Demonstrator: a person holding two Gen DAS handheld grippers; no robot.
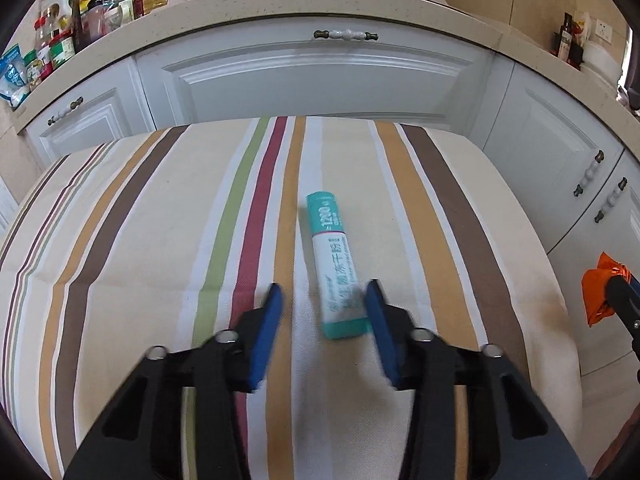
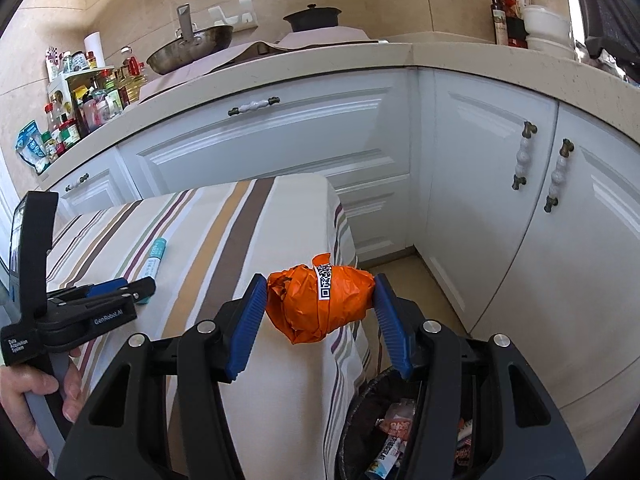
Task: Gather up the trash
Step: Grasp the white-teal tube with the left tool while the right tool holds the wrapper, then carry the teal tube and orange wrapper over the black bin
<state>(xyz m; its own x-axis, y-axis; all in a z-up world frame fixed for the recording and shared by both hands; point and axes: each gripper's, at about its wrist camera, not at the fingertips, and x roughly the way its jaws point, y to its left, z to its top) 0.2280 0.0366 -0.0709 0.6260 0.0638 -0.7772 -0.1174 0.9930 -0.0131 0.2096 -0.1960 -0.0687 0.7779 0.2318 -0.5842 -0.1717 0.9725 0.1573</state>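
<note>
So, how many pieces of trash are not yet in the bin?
2. The teal and white box lies on the striped tablecloth between the left hand-held gripper's fingers. The orange wrapper is held by the right hand-held gripper.

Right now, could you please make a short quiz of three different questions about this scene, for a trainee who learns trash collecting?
1. True or false: the right hand-held gripper is closed on the crumpled orange wrapper.
2. Multiple choice: the teal and white box lies on
A. the kitchen counter
B. the striped tablecloth
C. the floor
3. Short answer: what stands on the floor below the right hand-held gripper, beside the table?

Key
1. True; both pads press its sides.
2. B; its near end sits between the open fingers of the left hand-held gripper.
3. A black trash bin with wrappers already inside.
</note>
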